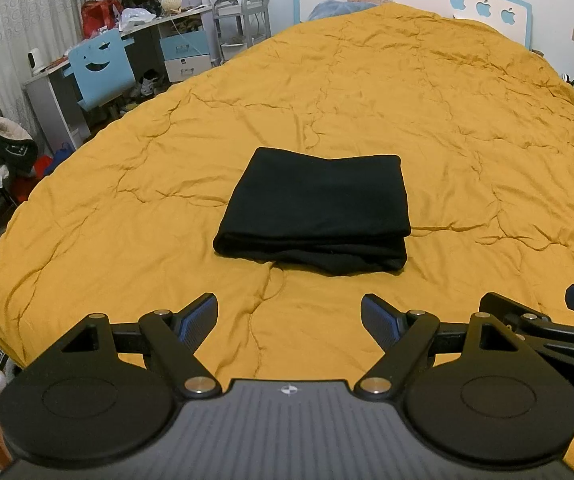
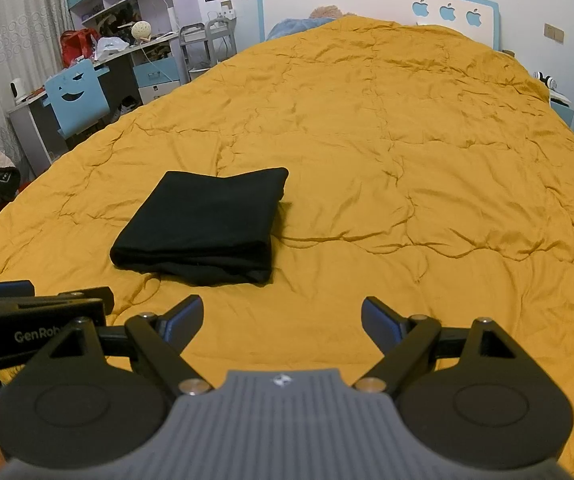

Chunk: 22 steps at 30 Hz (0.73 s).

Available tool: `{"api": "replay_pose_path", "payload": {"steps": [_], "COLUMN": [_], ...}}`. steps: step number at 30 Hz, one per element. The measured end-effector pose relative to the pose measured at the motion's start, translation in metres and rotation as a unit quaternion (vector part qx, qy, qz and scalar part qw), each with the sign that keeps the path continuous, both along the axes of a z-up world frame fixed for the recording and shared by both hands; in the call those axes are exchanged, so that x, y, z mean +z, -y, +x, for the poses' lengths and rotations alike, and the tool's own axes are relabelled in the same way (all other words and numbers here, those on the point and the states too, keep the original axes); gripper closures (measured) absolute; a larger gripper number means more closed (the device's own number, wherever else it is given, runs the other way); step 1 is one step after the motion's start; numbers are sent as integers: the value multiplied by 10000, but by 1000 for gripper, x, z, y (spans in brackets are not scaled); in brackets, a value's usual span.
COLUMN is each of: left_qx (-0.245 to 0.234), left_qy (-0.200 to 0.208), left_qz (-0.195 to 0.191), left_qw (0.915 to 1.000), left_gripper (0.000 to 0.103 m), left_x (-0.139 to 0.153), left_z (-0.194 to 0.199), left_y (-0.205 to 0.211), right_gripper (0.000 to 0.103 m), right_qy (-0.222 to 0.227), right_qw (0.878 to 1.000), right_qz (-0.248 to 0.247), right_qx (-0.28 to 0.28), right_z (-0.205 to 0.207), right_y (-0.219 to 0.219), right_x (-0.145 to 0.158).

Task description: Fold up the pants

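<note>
At the bottom of the left wrist view, the left gripper (image 1: 289,316) has its fingers spread wide and holds nothing. The right gripper (image 2: 281,316), bottom centre of its own view, is equally wide apart and empty. Each view catches the other tool at its lower edge.

Beyond the fingers, in the middle of the left view and left of centre in the right view, the pants (image 1: 315,210) lie on a yellow quilt (image 1: 467,140) as a compact black rectangle of stacked layers. They look soft, light and limp, so the stack would likely sag or slide apart if lifted by one corner; the thick near fold seems the safest place to pinch.

Only the right view shows the blue panel at the far right edge.
</note>
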<state>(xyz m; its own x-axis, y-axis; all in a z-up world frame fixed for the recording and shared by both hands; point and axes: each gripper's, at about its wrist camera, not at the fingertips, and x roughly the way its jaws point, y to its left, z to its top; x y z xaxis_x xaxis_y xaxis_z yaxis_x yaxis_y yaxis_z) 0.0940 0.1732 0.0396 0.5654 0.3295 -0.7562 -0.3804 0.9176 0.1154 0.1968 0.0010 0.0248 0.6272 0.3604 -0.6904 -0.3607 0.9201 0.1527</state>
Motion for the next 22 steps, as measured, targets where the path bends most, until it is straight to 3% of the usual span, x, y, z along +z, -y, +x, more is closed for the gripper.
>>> {"api": "replay_pose_path", "payload": {"steps": [22], "left_qx": [-11], "left_qy": [72], "left_qz": [34], "left_qw": [10000], "left_gripper": [8], "left_x": [-3], "left_z": [-3], "left_y": [2], "right_gripper": [21], "right_qy": [-17], "right_qw": [10000], "right_qz": [2], "right_qx": [-45], "right_z": [3], "right_y": [3], "right_x": [-1]}}
